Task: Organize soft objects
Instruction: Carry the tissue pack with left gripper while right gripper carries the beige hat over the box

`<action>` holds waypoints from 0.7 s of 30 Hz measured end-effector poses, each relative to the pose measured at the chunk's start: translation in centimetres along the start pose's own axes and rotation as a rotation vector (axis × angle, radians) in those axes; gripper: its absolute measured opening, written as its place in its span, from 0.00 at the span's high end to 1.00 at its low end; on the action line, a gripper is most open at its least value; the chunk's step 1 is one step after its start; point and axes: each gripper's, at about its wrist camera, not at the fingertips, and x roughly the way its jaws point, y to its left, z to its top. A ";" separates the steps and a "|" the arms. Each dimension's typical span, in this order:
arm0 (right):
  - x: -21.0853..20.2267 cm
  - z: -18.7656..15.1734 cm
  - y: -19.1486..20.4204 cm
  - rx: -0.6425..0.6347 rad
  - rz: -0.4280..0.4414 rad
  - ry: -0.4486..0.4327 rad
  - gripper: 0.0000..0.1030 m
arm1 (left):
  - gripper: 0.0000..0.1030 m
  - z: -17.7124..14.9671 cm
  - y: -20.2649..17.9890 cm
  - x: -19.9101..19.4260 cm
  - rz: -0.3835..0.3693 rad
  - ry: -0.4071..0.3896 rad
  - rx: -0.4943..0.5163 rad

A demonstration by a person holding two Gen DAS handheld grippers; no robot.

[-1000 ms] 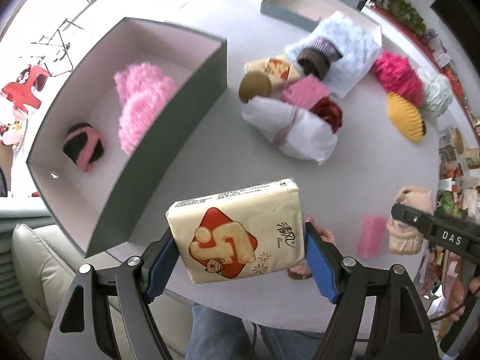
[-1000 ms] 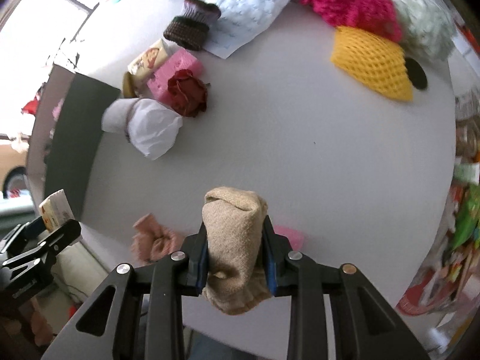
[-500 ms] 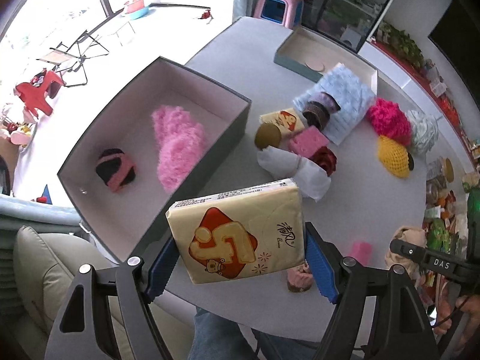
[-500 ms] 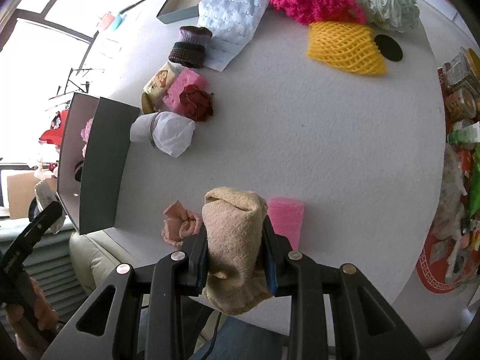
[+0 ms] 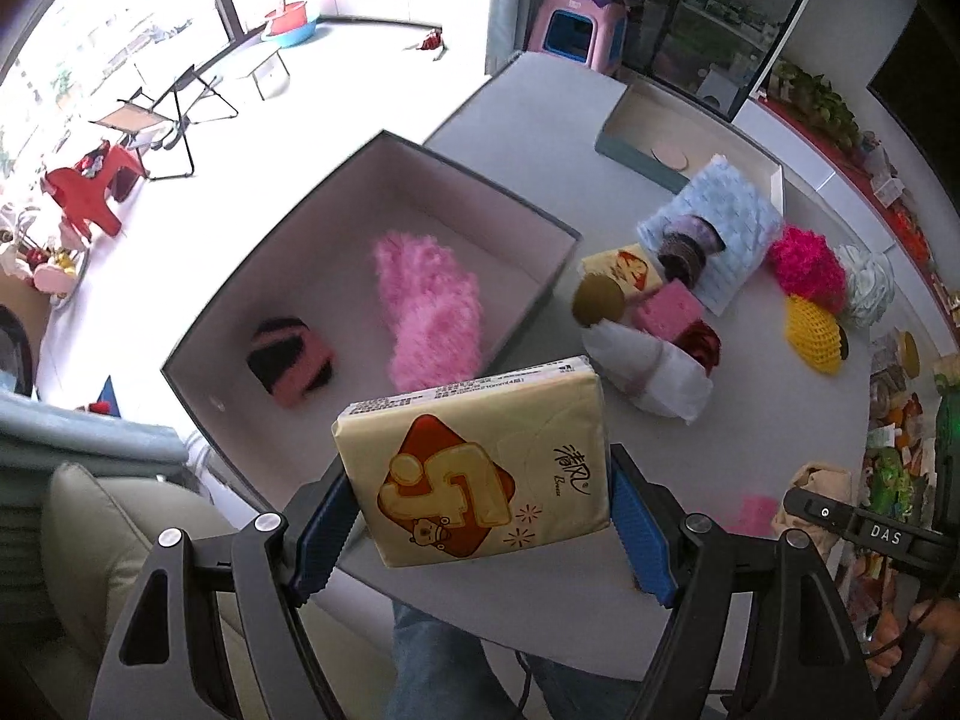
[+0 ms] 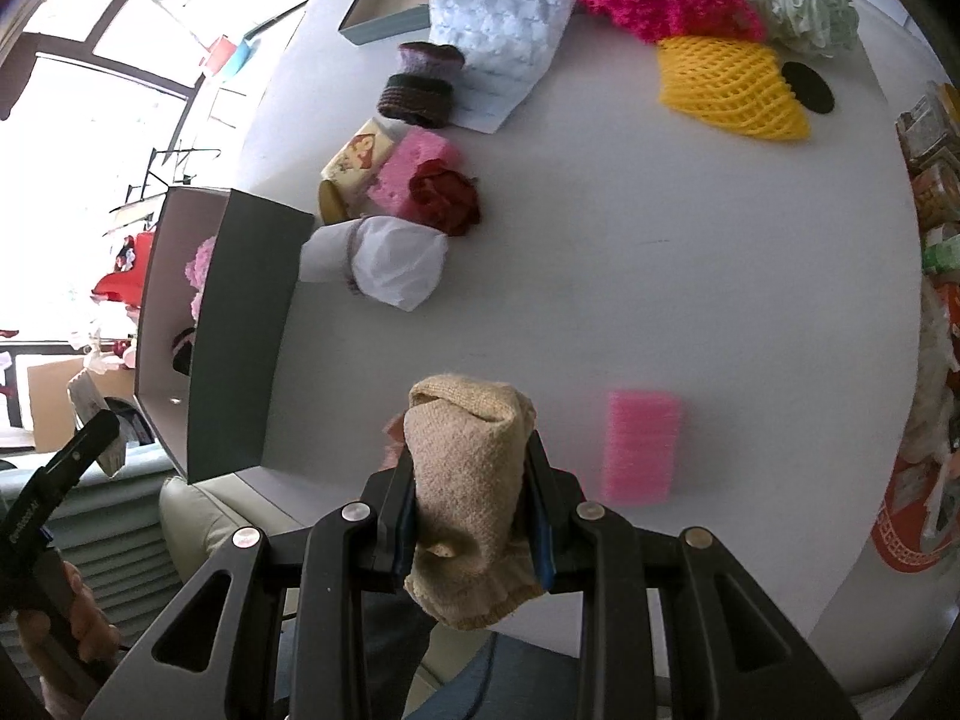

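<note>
Tissue pack (image 5: 474, 468): pale yellow, red diamond, gold figure. Sock (image 6: 471, 492): beige knit. Box (image 5: 522, 204): dark grey outside, pale inside, holding pink fluff (image 5: 429, 312) and a black-and-pink striped roll (image 5: 291, 369). Bench (image 6: 690, 252): light grey. Sponge (image 6: 642, 447): pink. Net (image 6: 729, 87): yellow mesh.

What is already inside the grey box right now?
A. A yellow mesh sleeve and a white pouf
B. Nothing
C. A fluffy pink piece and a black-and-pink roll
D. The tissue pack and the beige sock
C: the left wrist view shows the fluffy pink piece and the black-and-pink roll lying apart on the floor of the grey box.
</note>
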 end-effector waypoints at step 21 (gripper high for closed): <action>4.3 3.2 16.3 -0.002 -0.038 -0.019 0.68 | 0.24 6.4 11.0 4.0 -0.061 -0.005 0.081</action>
